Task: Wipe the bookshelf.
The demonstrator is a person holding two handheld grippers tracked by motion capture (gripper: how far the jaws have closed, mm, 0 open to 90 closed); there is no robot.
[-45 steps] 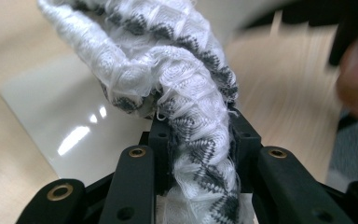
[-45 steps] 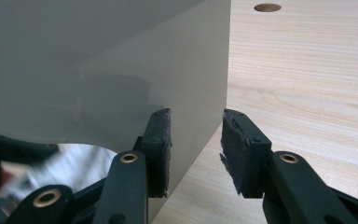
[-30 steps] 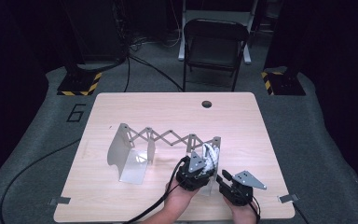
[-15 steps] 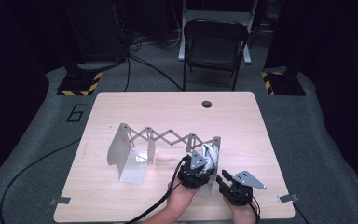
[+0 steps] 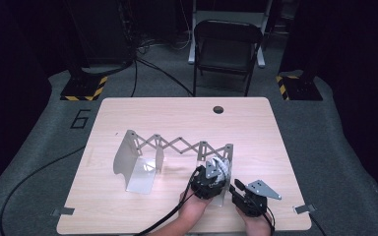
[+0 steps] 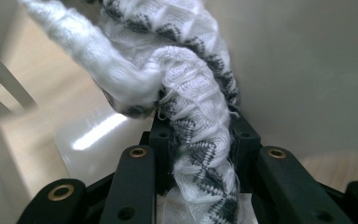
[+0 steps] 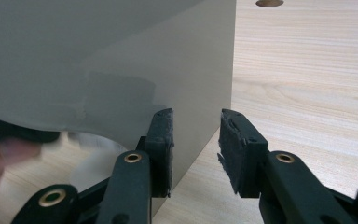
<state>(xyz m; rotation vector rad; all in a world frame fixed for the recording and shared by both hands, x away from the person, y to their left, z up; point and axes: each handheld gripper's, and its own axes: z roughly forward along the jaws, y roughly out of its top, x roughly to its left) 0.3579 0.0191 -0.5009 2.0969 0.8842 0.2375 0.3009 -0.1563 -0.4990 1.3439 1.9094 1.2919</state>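
An expanding metal rack stands on the wooden table (image 5: 177, 113): a left end plate (image 5: 128, 160), a scissor linkage (image 5: 177, 146) and a right end plate (image 5: 228, 152). My left gripper (image 5: 215, 173) is shut on a white and grey knitted cloth (image 6: 196, 107), held close against the inner face of the right plate (image 6: 307, 70). My right gripper (image 5: 237, 188) sits just right of it, low over the table. Its jaws have just been closing a little, with the near edge of the right plate (image 7: 121, 60) between them. One pad (image 7: 162, 135) lies by the plate; the other stands off it.
A round hole (image 5: 218, 109) is in the table's far edge. A folding chair (image 5: 226, 44) stands behind the table. Cables (image 5: 29, 172) trail off the front left. Tape tabs (image 5: 61, 212) mark the front corners.
My left gripper has sunk slightly with the cloth beside the right plate. The right hand has kept its place.
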